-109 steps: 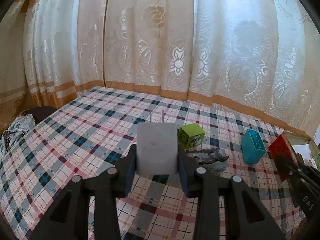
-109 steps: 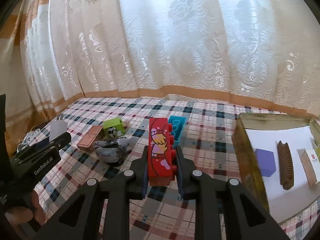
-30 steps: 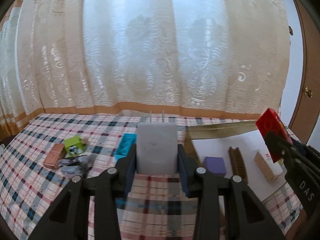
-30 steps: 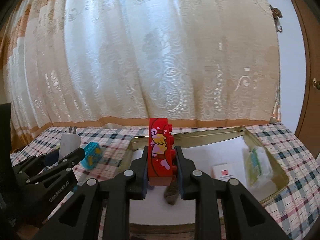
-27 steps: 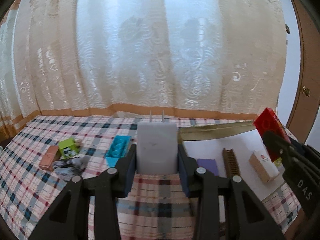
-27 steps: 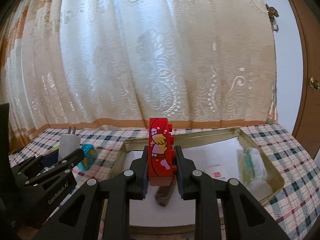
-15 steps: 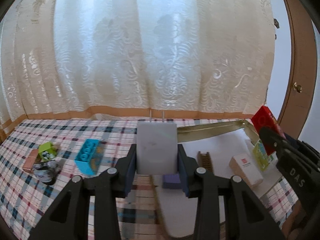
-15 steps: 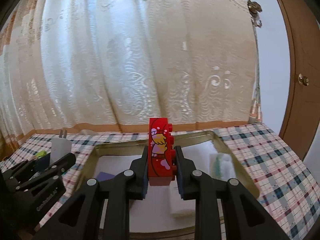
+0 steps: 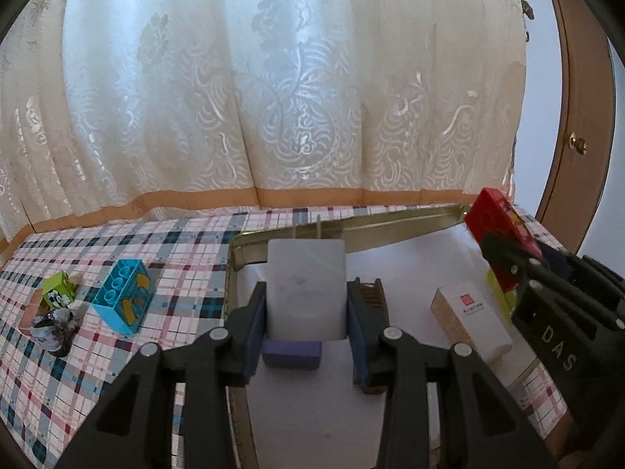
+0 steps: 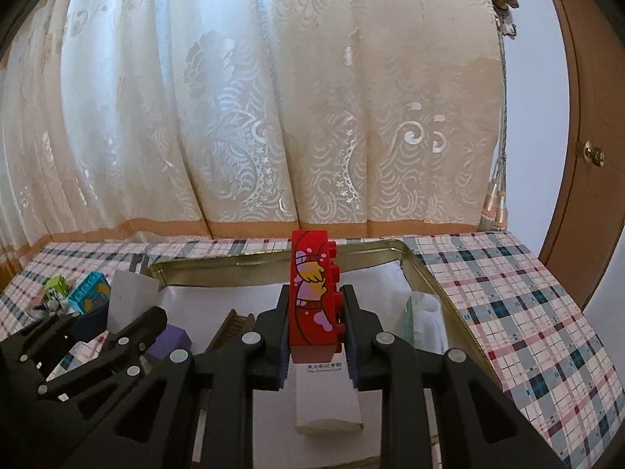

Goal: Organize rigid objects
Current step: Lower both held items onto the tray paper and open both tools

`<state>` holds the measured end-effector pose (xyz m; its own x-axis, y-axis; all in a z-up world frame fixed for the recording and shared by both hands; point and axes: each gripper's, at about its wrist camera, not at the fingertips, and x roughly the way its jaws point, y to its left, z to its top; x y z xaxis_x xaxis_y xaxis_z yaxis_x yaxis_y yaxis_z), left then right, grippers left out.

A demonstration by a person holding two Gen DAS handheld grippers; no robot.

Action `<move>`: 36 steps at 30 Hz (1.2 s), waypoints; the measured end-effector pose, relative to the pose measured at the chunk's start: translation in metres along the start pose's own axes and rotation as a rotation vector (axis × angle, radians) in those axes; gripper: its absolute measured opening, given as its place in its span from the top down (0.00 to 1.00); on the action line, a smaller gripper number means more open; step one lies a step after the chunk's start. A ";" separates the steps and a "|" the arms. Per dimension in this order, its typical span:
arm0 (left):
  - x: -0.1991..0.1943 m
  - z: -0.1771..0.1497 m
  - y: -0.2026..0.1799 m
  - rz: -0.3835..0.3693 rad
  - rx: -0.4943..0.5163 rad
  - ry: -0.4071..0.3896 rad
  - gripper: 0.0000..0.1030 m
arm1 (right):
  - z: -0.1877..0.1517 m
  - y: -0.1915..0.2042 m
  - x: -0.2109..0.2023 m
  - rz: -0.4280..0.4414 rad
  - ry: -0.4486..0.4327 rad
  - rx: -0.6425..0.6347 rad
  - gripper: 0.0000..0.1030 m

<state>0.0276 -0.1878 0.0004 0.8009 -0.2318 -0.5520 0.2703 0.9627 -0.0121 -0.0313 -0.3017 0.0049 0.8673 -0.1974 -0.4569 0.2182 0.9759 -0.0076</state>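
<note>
My left gripper [image 9: 306, 308] is shut on a white plug adapter [image 9: 306, 287] and holds it above the left part of the metal tray [image 9: 390, 226]. My right gripper [image 10: 315, 312] is shut on a red toy brick [image 10: 312, 293] above the tray's middle [image 10: 250, 269]. In the tray lie a purple block [image 9: 291, 353], a brown comb [image 9: 373, 293], a white box [image 9: 470, 318] and a clear packet [image 10: 424, 320]. The red brick also shows in the left wrist view [image 9: 502, 234].
On the plaid cloth [image 9: 117, 359] left of the tray lie a blue brick [image 9: 125, 301], a green brick [image 9: 58, 293], a brown block [image 9: 29, 312] and a grey crumpled thing [image 9: 52, 328]. A lace curtain [image 9: 273, 97] hangs behind. A wooden door [image 10: 593, 156] stands at right.
Both grippers have swung right, from over the cloth to over the tray, each still holding its object. The loose bricks have slid to the left of view.
</note>
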 end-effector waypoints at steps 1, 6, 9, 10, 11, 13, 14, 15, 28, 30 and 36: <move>0.001 0.000 0.000 -0.001 -0.002 0.002 0.64 | 0.000 0.001 0.001 -0.001 0.005 -0.001 0.76; 0.005 -0.002 0.000 -0.001 -0.006 0.017 0.64 | -0.003 0.005 0.005 -0.003 0.020 -0.017 0.76; 0.007 -0.004 0.001 0.001 -0.009 0.030 0.64 | -0.005 0.009 0.010 -0.006 0.043 -0.029 0.76; 0.008 -0.004 0.002 0.000 -0.010 0.035 0.64 | -0.006 0.009 0.012 -0.006 0.050 -0.034 0.76; 0.010 -0.004 0.002 -0.001 -0.014 0.039 0.64 | -0.006 0.010 0.013 -0.007 0.055 -0.038 0.76; 0.011 -0.004 0.002 -0.002 -0.014 0.042 0.64 | -0.008 0.013 0.016 -0.020 0.065 -0.056 0.76; 0.011 -0.004 0.002 -0.003 -0.014 0.043 0.64 | -0.009 0.014 0.017 -0.024 0.073 -0.065 0.76; 0.011 -0.004 0.002 -0.005 -0.014 0.044 0.64 | -0.011 0.015 0.020 -0.022 0.084 -0.069 0.76; 0.018 -0.003 -0.001 -0.001 -0.006 0.075 0.64 | -0.014 0.019 0.028 -0.008 0.117 -0.071 0.75; 0.018 -0.004 -0.002 0.002 0.000 0.077 0.64 | -0.015 0.020 0.029 -0.003 0.123 -0.072 0.75; 0.020 -0.004 0.001 0.006 0.002 0.092 0.64 | -0.015 0.020 0.029 0.001 0.124 -0.071 0.75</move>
<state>0.0420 -0.1909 -0.0142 0.7501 -0.2120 -0.6264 0.2668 0.9637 -0.0067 -0.0084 -0.2861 -0.0218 0.8045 -0.1877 -0.5636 0.1812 0.9811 -0.0680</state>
